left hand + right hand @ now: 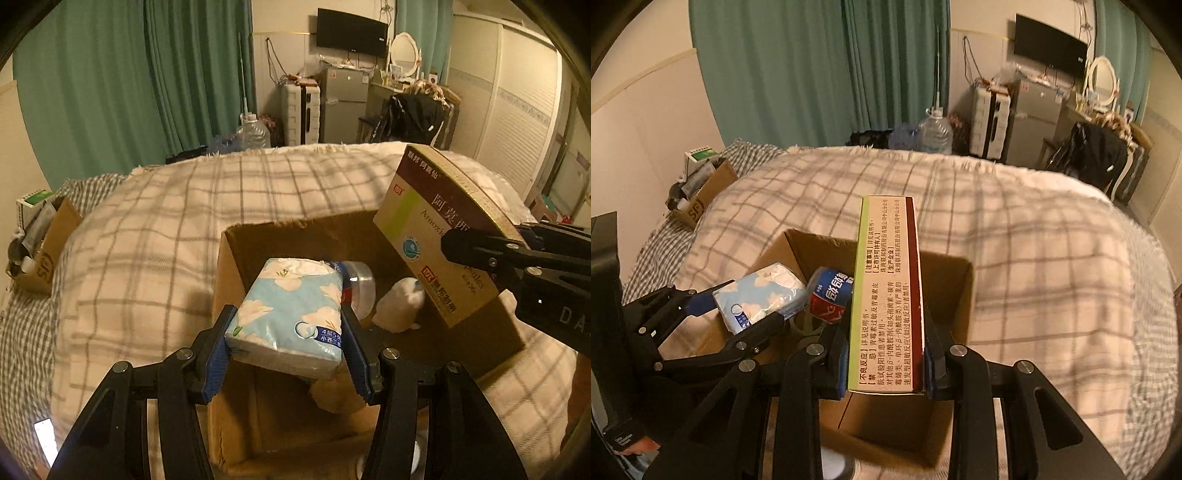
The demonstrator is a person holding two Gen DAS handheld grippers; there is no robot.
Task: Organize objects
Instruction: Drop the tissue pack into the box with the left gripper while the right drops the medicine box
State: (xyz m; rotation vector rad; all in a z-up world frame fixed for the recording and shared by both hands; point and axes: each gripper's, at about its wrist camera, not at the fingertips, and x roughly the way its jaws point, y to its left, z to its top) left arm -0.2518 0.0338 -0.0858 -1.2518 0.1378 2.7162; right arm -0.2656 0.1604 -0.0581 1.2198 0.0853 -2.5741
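- Bedroom, checked quilt (155, 236) on the bed, open cardboard box (295, 232) sitting on it; teal curtains behind.
- My left gripper (290, 334): jaws clamped on a soft tissue pack (288, 314), held over the box's left half, above the opening.
- My right gripper (886, 363): clamped tight on a flat medicine box (886, 295), gripped by its broad faces, narrow side up, also over the opening, right of the tissues.
- Already inside: a bottle with a red and blue label (829, 295) and a white crumpled item (400, 306), can't tell what.
- Risk: both loads close together over one opening, so they could knock each other on the way down.
- Risk: medicine box is long; dropped tilted it may land on the bottle or hang on the rim.
- Risk: tissue pack squashes, could slip early.
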